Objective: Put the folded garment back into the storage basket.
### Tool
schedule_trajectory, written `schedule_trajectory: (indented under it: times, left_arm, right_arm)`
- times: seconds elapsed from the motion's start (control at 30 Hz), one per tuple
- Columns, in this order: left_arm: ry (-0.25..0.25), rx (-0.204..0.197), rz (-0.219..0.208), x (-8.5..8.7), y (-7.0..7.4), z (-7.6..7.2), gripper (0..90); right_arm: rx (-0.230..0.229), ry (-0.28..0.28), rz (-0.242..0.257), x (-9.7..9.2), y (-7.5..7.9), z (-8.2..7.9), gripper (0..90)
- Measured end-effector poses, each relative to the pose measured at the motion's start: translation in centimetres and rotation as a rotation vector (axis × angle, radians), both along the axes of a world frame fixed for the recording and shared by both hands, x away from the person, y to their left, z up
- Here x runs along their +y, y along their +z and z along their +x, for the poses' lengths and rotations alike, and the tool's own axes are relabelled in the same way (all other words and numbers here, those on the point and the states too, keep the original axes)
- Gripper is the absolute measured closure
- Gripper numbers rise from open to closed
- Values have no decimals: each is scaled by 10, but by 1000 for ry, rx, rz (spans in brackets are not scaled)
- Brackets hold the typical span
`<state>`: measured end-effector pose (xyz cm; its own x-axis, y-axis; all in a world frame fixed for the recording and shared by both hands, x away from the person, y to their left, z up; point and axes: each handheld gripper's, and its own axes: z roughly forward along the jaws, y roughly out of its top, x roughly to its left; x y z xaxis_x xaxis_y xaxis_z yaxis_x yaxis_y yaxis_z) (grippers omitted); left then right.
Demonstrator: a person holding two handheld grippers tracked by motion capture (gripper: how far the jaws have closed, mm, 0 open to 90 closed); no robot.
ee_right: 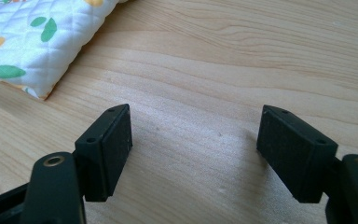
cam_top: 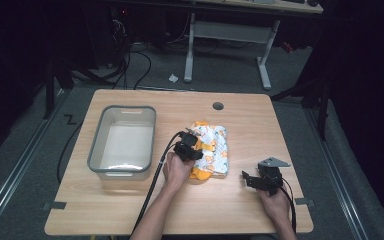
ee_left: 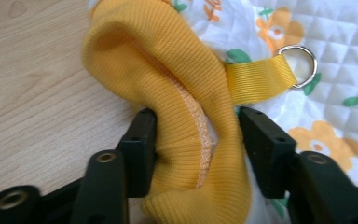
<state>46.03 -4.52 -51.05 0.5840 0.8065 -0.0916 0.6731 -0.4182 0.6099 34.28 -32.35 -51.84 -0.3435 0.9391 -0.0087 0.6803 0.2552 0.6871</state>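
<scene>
Folded white quilted cloth printed with orange flowers and green leaves (cam_top: 215,145) near the middle of the light wooden bench (cam_top: 240,210), closer to the near edge than the far one. Yellow ribbed knit cuff (ee_left: 177,107) bunched at the cloth's near left corner, beside a yellow webbing strap with a metal ring (ee_left: 270,74). Left claw (ee_left: 196,149) about half closed, both black jaws pressing into the knit cuff from either side. Right claw (ee_right: 196,154) wide open, nothing between the jaws, low over bare wood toward the bench's near right corner, well apart from the cloth. Grey translucent rectangular plastic tub (cam_top: 100,145) along the left side of the bench, apart from the cloth.
</scene>
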Motion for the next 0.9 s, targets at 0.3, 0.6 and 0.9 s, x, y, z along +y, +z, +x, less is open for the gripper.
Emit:
schedule_trajectory:
  times: [0.3, 0.6, 0.9]
  left_arm:
    - [-25, 16, -23, -1, 1, 0, 697]
    - [-19, 15, -55, 0, 2, -1, 762]
    - [-42, -5, -125, 5, 17, -7, 773]
  right_arm:
    - [0, 0, 0, 0, 0, 0, 267]
    - [0, 0, 0, 0, 0, 0, 267]
    - [0, 0, 0, 0, 0, 0, 267]
